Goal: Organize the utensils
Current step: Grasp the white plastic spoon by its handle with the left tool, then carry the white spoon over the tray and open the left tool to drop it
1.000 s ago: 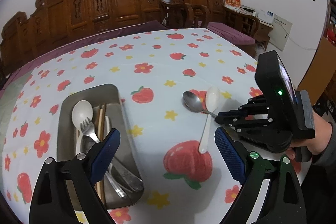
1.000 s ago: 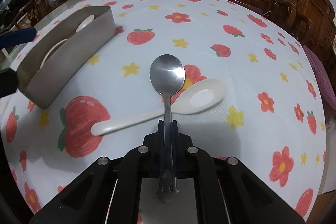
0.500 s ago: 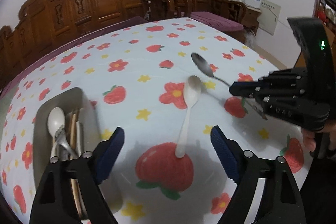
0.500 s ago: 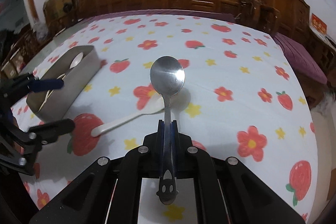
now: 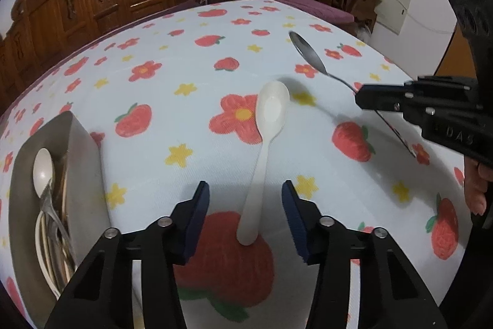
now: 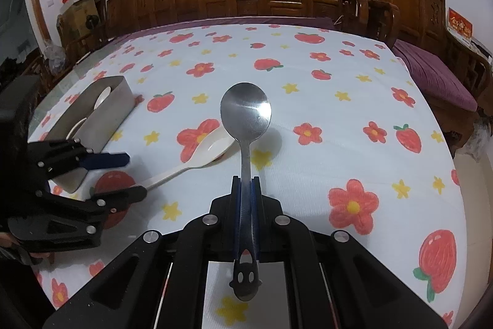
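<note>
Lowered left tool now straddles white spoon handle, jaws closing.

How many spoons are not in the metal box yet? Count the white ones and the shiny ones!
White long-handled spoon, lying on the tablecloth: 1
Shiny metal spoon, held in the right gripper: 1
Total: 2
</note>
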Tool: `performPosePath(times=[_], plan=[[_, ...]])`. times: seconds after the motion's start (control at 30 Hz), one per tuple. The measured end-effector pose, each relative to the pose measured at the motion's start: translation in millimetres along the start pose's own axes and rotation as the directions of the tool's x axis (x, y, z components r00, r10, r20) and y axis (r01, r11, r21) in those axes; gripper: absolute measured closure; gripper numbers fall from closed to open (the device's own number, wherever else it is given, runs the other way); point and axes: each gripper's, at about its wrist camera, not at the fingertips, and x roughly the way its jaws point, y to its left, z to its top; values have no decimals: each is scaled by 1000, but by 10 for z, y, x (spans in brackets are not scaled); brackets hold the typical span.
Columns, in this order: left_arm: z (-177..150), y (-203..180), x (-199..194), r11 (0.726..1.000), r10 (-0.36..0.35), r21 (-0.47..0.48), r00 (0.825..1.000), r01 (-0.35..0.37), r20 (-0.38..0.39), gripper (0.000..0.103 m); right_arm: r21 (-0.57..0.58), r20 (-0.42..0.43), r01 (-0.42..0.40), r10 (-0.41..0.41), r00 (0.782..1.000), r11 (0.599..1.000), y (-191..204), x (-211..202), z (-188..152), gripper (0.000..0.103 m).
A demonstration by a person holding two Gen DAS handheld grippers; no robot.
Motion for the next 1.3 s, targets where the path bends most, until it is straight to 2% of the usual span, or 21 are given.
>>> performPosePath(times=[0.17, 0.37, 0.43, 0.5, 0.83, 1.3], plan=[[-47, -45, 80, 1000, 15, 26, 1000, -14, -22, 66, 2, 2, -4, 4, 1000, 1000, 9, -3, 7, 95], [-50, -7, 103, 1000, 13, 13, 1000, -12, -19, 69, -5, -7, -4, 4, 1000, 1000, 52, 19, -7, 95], [-50, -4, 100, 1000, 13, 12, 1000, -13, -15, 84, -7, -11, -6, 6, 1000, 1000, 63, 30, -10, 95], [-57, -12, 90, 1000, 7, 16, 1000, -7, -19, 92, -11, -15, -6, 6, 1000, 1000, 79, 46, -12, 95], [-105, -13, -175, 1000, 12, 16, 1000, -12, 14, 92, -25, -8, -11, 11, 1000, 1000, 191, 40, 5, 95], [-121, 195, -783, 996, 78, -49, 991, -73, 109, 92, -34, 56, -42, 43, 997, 999, 436, -191, 73, 95]])
